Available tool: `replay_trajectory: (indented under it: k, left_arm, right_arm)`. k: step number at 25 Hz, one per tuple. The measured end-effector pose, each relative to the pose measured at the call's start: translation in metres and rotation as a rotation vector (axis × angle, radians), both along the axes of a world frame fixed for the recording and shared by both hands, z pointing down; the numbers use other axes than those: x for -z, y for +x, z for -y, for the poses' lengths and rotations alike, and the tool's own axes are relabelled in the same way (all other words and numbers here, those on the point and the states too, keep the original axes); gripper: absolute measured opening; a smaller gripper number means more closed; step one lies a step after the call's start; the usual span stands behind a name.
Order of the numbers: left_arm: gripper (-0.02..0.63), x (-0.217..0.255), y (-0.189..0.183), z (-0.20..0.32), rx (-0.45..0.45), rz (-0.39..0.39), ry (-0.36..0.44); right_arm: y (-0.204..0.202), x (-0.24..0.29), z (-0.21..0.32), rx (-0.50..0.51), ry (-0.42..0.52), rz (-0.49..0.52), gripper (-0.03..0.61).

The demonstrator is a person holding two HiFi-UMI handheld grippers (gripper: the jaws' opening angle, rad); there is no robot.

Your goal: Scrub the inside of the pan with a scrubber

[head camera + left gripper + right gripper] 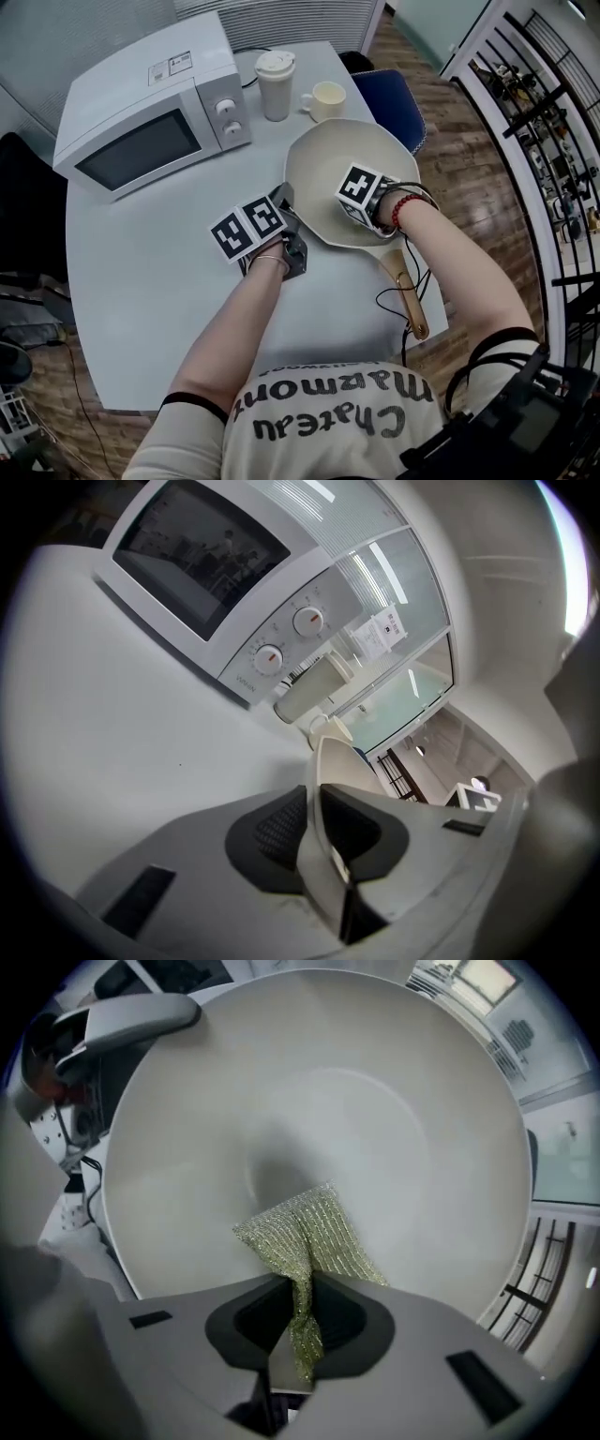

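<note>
A cream pan (333, 159) lies on the grey table (141, 281), its wooden handle (408, 295) pointing towards me. My left gripper (284, 201) clamps the pan's left rim; in the left gripper view the thin rim (328, 761) runs between the two dark pads, which press on it. My right gripper (359, 202) hangs over the pan's inside. It is shut on a gold-green mesh scrubber (309, 1232), whose free end spreads onto the pan's floor (375, 1119).
A white microwave (141, 103) stands at the table's back left. Behind the pan are a lidded cup (275, 82) and a cream mug (325, 99). A blue chair (394, 103) is beyond the table. A black cable (394, 300) trails by the handle.
</note>
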State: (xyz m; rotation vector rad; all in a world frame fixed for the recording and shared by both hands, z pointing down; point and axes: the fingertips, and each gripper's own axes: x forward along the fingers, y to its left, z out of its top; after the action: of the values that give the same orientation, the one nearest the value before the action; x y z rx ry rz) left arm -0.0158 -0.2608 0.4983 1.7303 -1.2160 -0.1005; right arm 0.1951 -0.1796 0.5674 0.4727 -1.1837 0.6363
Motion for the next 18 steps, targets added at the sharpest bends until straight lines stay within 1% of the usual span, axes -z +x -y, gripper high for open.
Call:
replay_trajectory:
  k: [3,5,7,10,14,18]
  left_arm:
    - [0.049,0.0,-0.001,0.0,-0.008,0.004,0.0]
    - [0.049,-0.001,0.0,0.001,-0.009,0.004,-0.003]
    - [0.049,-0.001,0.0,0.0,-0.007,0.006,-0.004]
    - [0.049,-0.001,-0.001,0.002,-0.013,0.016,0.0]
    - [0.049,-0.001,-0.001,0.001,-0.012,0.002,-0.003]
    - [0.049,-0.001,-0.001,0.001,-0.015,0.004,-0.003]
  right_arm:
    - [0.019,0.006,0.01,0.028,0.058,-0.078,0.057]
    - [0.027,0.002,0.019,0.057,0.093,-0.112,0.057]
    - [0.033,-0.006,0.028,0.09,0.117,-0.124,0.057]
    - [0.04,0.003,0.034,0.095,0.153,-0.168,0.057]
    - [0.05,0.012,0.047,0.116,0.229,-0.201,0.057]
    - [0.058,0.025,0.064,0.138,0.31,-0.228,0.057]
